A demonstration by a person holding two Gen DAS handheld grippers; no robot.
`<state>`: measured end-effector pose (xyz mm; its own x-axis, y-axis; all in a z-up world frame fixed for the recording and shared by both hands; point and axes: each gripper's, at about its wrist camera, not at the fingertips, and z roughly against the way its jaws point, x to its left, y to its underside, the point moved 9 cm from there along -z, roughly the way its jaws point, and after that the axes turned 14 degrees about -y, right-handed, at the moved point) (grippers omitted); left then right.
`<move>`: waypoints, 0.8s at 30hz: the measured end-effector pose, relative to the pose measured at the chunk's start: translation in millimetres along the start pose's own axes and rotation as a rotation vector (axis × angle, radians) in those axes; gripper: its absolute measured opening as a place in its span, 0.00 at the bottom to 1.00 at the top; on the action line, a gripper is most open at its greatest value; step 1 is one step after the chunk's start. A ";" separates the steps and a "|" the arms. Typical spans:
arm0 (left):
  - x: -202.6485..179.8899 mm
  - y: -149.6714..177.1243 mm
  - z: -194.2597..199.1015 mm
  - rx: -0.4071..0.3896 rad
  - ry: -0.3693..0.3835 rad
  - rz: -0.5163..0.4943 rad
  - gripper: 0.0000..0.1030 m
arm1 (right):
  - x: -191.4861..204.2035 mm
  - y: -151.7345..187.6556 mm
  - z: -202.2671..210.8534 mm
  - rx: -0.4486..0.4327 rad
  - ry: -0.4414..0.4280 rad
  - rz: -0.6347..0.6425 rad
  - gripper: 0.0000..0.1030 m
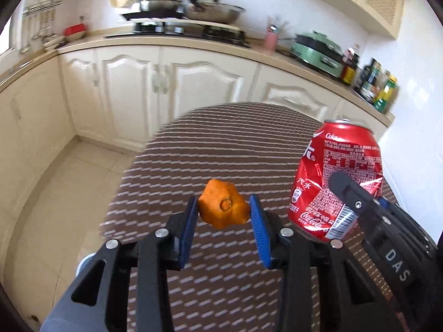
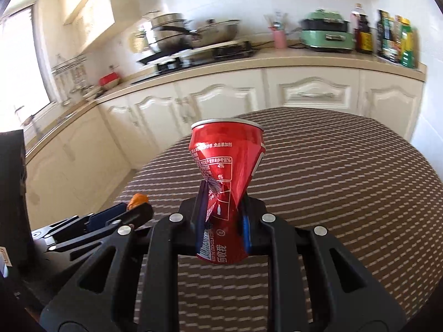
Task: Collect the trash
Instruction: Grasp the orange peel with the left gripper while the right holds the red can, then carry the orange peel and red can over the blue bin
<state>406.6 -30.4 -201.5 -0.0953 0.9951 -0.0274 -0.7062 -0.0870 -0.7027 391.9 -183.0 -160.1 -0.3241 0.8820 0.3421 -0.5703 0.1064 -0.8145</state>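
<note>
Kitchen: cream cabinets [image 2: 227, 96], beige counter [image 2: 277, 56], round table under a brown-and-white woven cloth [image 2: 346, 179].

Left gripper [image 1: 224, 211]: blue pads [image 1: 259, 232] pinching an orange peel scrap [image 1: 223, 207], held above the cloth. In the right wrist view the scrap's tip [image 2: 138, 200] shows at lower left.

Right gripper [image 2: 223, 218]: jaws pressed into a dented red cola can [image 2: 225, 171], upright, waist crushed between the pads. In the left wrist view the can [image 1: 340, 177] sits just right of the peel, apart from it.

Beyond: pans on the stove [image 1: 177, 8], green cooker [image 2: 326, 31], bottles [image 2: 387, 37], pink utensil cup [image 2: 279, 38].
</note>
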 end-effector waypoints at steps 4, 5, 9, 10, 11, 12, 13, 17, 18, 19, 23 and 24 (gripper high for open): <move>56.4 10.2 10.9 0.001 -0.037 0.066 0.36 | 61.3 11.8 -12.2 0.021 -0.078 0.062 0.20; 69.2 12.9 12.4 0.001 -0.047 0.080 0.36 | 75.7 15.1 -16.1 0.028 -0.095 0.076 0.20; 138.2 34.3 16.6 0.020 -0.101 0.156 0.36 | 137.1 35.6 -33.5 0.071 -0.168 0.134 0.20; 154.9 40.7 16.9 0.026 -0.112 0.175 0.36 | 156.2 43.7 -40.1 0.088 -0.189 0.155 0.20; 173.2 48.0 16.8 0.035 -0.126 0.197 0.36 | 167.3 49.1 -44.4 0.099 -0.201 0.166 0.20; 185.6 54.1 16.4 0.041 -0.135 0.212 0.36 | 180.7 56.7 -50.1 0.114 -0.215 0.179 0.20; 200.8 61.6 15.3 0.051 -0.147 0.229 0.36 | 193.5 64.3 -55.9 0.130 -0.228 0.192 0.20; 262.8 95.2 4.8 0.101 -0.204 0.302 0.36 | 244.4 100.8 -83.4 0.202 -0.280 0.241 0.20; 273.5 103.0 1.0 0.116 -0.215 0.315 0.36 | 254.8 110.0 -90.2 0.218 -0.290 0.252 0.20; 285.0 111.2 -2.7 0.133 -0.225 0.327 0.36 | 263.3 118.6 -96.7 0.234 -0.299 0.261 0.20; 332.4 148.9 -25.5 0.211 -0.270 0.383 0.36 | 289.1 159.6 -135.1 0.320 -0.317 0.285 0.20; 338.4 156.5 -31.3 0.226 -0.277 0.392 0.36 | 292.0 170.9 -145.0 0.346 -0.319 0.284 0.20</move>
<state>285.8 294.2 -343.0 -0.5427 0.8386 -0.0475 -0.7109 -0.4888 -0.5056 309.3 159.3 -267.3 -0.6833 0.6654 0.3006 -0.6250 -0.3201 -0.7120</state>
